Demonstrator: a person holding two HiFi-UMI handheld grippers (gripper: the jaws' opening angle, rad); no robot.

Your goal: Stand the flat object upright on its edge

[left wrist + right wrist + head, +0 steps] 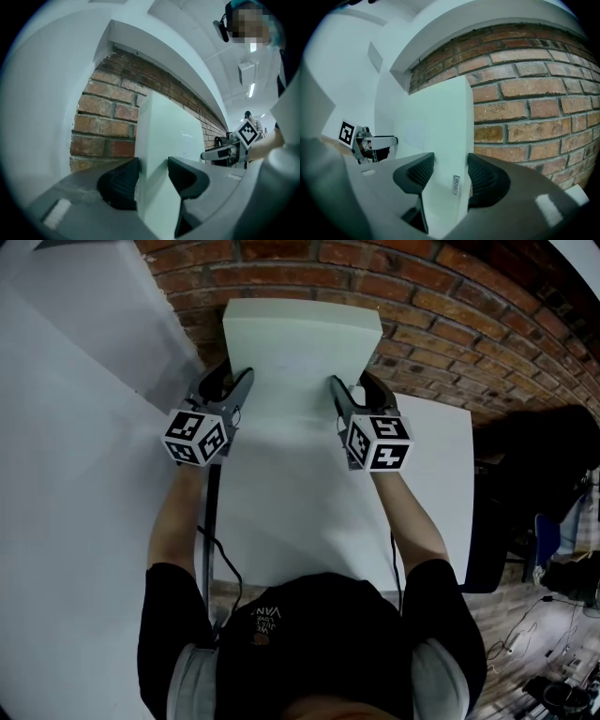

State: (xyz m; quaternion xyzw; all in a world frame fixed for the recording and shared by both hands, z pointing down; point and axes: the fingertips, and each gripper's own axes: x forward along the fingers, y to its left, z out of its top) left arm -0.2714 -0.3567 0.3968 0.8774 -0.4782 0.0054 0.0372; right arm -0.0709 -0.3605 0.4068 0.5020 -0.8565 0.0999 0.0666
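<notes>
Brick wall (450,296), white table (281,521), pale flat panel (300,334) upright at table's far end.
Clamped at left edge by left gripper (153,180), at right edge by right gripper (451,176), pads pressing both faces; small label (455,184) beside right pads.

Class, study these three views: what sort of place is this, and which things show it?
Probably an indoor lab or workshop: a plain white table against a bare brick wall, overhead strip lights, and loose cables lying beside the table.
</notes>
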